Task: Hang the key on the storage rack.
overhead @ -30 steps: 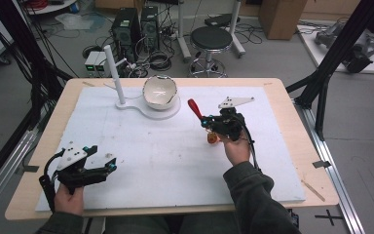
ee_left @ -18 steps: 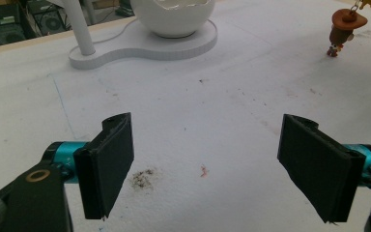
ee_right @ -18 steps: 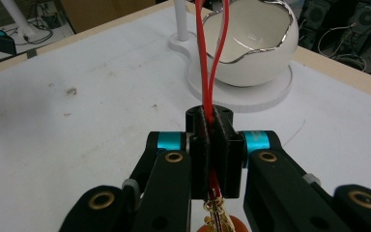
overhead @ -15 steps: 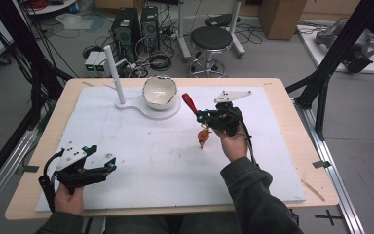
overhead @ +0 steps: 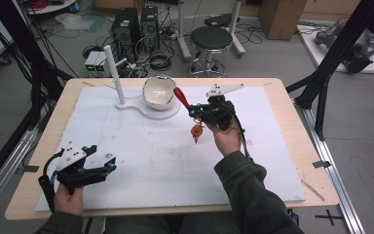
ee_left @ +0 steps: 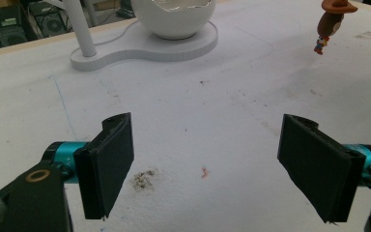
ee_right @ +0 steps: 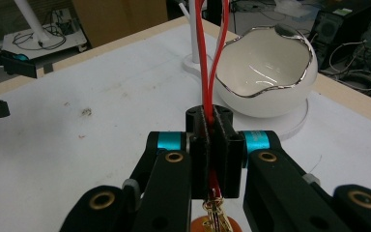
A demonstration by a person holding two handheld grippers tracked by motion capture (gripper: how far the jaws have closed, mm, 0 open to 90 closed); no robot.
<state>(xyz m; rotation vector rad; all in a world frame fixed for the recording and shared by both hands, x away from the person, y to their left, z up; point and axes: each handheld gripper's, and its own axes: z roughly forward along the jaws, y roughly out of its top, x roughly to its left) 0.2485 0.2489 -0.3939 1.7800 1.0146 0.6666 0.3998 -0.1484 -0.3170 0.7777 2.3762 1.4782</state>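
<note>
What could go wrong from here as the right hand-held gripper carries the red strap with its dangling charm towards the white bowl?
1. The charm hangs loose below the right hand-held gripper, so it might swing and knock the bowl.
2. The hand-held gripper pinches only the thin red strap, which could slip out.
3. The strap's loop lies close to the bowl's wavy rim and may catch there.

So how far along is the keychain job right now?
Done: the right gripper has shut its jaws on the red strap, and the little figure hangs below it, off the mat. In hand: carrying it near the white bowl. Left: likely hanging it on the post. The left gripper rests open.
</note>
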